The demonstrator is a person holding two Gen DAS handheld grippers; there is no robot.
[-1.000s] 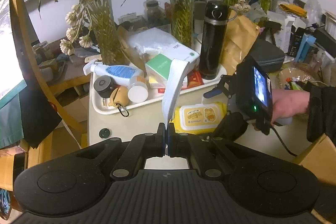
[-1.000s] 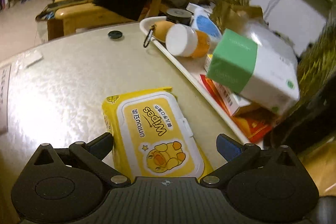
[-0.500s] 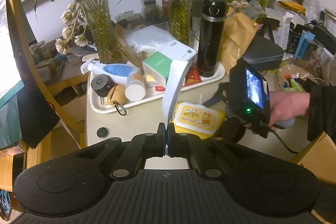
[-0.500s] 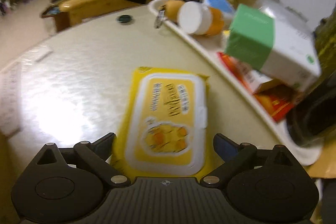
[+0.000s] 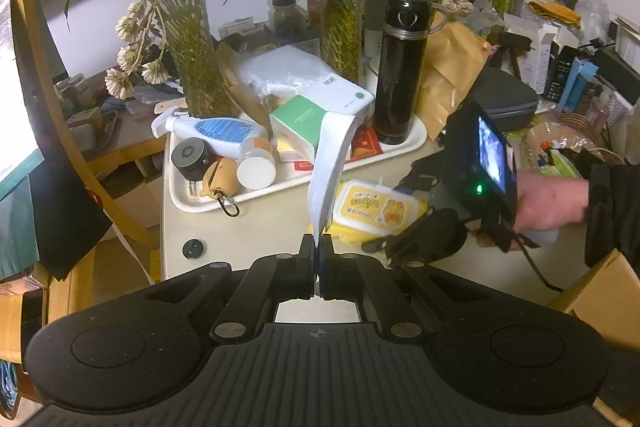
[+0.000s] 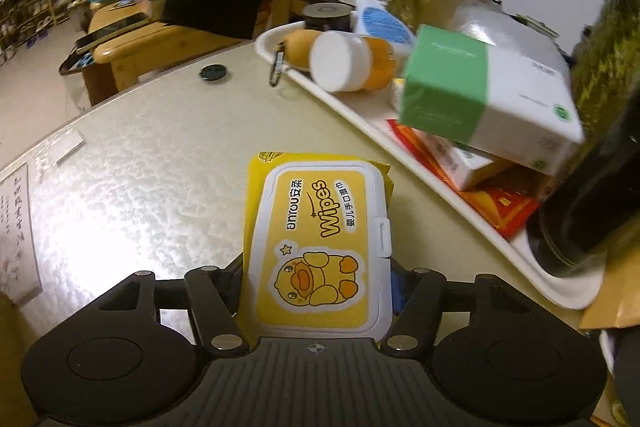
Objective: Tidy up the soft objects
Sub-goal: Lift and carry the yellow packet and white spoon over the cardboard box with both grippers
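We are working over a pale table that is giving us a bare, flat patch beside a crowded white tray, which is why the loose soft goods are being handled here rather than among the clutter. The tray is carrying the hard and boxed things, a black flask, a green-and-white tissue box, a spray bottle and an orange jar, so it is acting as the sorted zone.

The yellow wipes pack is lying flat on the table, just beside the tray's near rim, lid up. We are closing the right gripper around its near end, one finger against each long side; the jaws are sitting at about the pack's width, and we judge this is a grip across the narrow span because the pack is too broad to take lengthwise. Whether the fingers are pressing firmly yet, we cannot tell for sure.

The left gripper is pinching the lower end of a white folded strip, jaws narrowed almost to touching, and is holding it upright above the table. We are probably keeping it lifted so it is staying clear of the right hand's work. In the left view that strip is standing in front of the tissue box and the wipes pack.
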